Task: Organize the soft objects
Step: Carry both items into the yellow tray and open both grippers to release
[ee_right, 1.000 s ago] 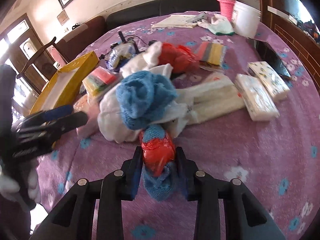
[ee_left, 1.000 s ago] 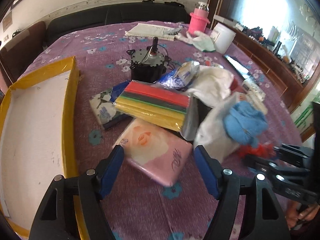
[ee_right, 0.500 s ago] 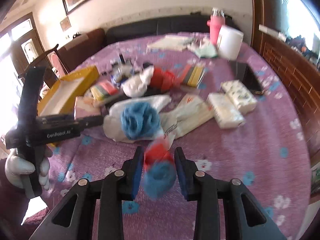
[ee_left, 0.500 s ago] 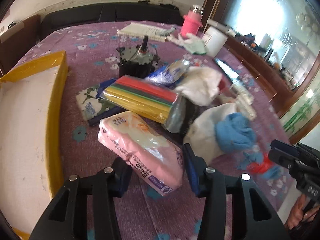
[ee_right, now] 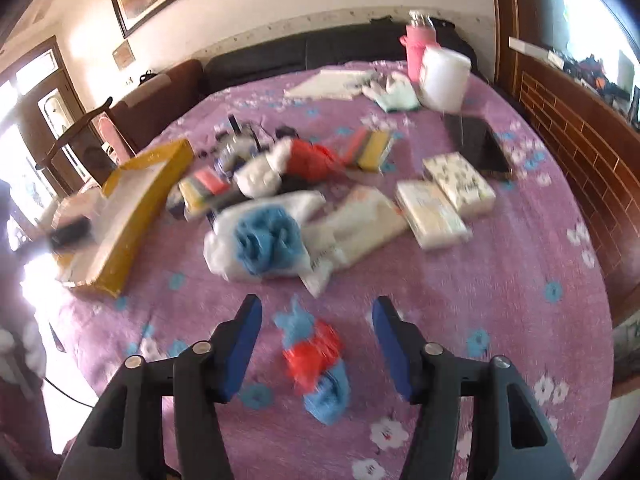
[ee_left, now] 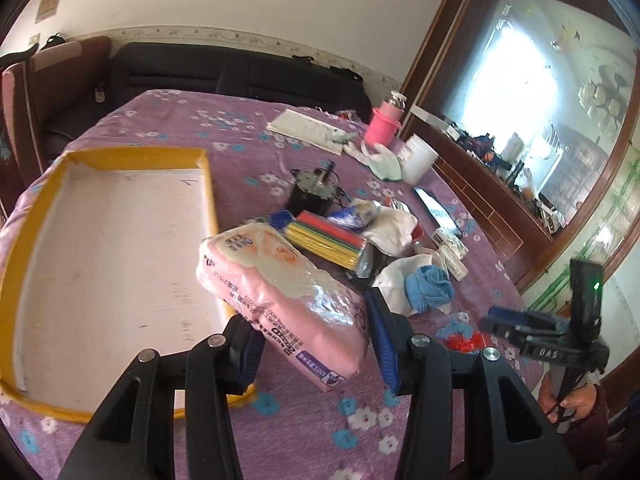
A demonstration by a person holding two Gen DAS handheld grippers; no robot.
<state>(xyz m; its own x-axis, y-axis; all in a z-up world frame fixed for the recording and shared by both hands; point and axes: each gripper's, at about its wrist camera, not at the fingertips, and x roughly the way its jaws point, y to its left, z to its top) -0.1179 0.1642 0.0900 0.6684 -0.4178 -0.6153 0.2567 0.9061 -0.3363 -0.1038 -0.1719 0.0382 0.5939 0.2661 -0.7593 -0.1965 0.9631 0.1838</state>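
I am carrying the pink tissue pack [ee_left: 280,300] clamped in my left gripper [ee_left: 314,344] toward the yellow tray [ee_left: 208,184], where its slick wrap risks slipping free, while my right gripper [ee_right: 316,346] is opening over the red-and-blue cloth [ee_right: 316,360], pads clear of it.

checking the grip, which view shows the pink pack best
The left wrist view: the pink pack fills the centre, sharp, clamped between the left gripper pads. The right wrist view shows none of it clearly; that edge is blurred.

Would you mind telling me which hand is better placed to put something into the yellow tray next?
Left. Its gripper holds the pink pack right beside the tray; the right gripper's jaws are opening off the sock.
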